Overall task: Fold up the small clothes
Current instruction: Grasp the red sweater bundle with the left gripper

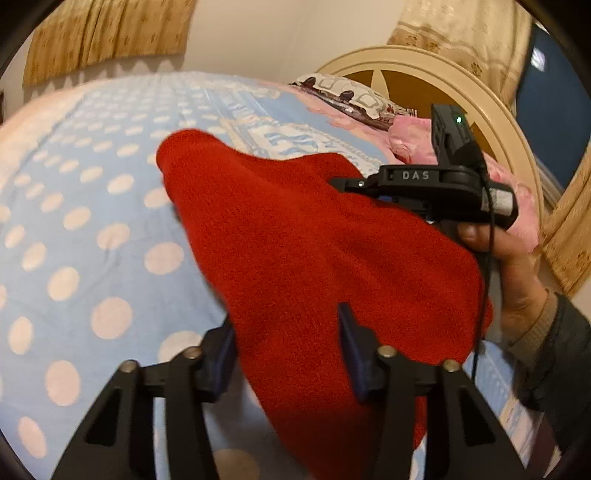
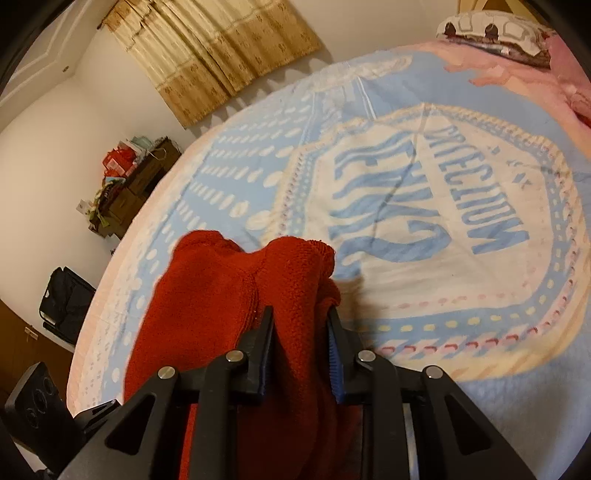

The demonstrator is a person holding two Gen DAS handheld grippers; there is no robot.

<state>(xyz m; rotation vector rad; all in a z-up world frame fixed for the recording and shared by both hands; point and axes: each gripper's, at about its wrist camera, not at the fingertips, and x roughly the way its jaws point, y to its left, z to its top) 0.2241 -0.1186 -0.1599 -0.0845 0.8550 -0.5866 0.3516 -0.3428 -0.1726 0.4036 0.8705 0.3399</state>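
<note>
the right gripper (image 2: pixel 300 325) is clenched on a bunched fold of the red garment (image 2: pixel 221 295), its two fingers (image 2: pixel 264 343) pressing the knit from both sides. from that pinch the cloth rises toward 12 o'clock and spills to 9 o'clock.

the left gripper (image 1: pixel 288 332) stands half open around the same garment (image 1: pixel 295 240); its right finger (image 1: pixel 354 350) lies against the cloth, its left finger (image 1: pixel 221 350) is at the cloth's edge, and whether the pads press it i cannot tell.

one garment, two grippers, two fingers each. in the left view the right gripper's body shows at 2 o'clock, held by a hand (image 1: pixel 517 266). the garment hangs over the bedspread (image 2: pixel 461 295). one pillow (image 2: pixel 491 29) lies at 1 o'clock.
</note>
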